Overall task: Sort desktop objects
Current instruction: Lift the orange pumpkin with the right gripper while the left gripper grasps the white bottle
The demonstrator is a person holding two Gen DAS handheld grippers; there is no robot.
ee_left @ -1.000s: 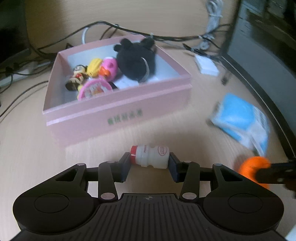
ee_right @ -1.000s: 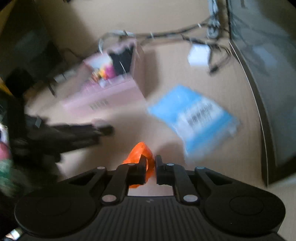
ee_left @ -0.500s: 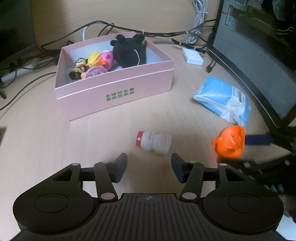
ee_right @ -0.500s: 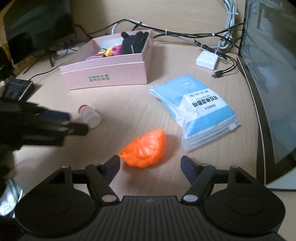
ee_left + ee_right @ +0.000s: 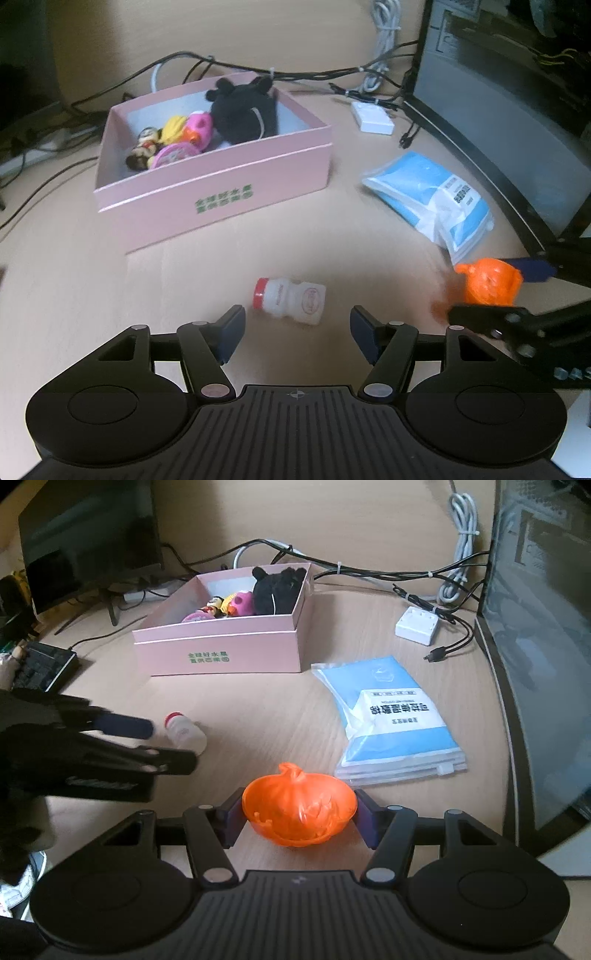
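Left tool (image 5: 296, 332) spread wide, jaws just opening, above small bottle (image 5: 289, 300) lying on table (image 5: 74, 288). Right tool (image 5: 299, 821) just closing, pressed on orange pumpkin (image 5: 299, 808).

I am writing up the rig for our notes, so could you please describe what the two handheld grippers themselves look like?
Both are alike. The left gripper has a matte black ribbed body, two round black discs at its sides and black linkage arms with silver pivot pins. Its fingers end in dark blue flat pads. A small crosshair mark sits on the body's front edge. The right gripper has the same build, its pads looking purplish-blue. No cables or sleeves show.
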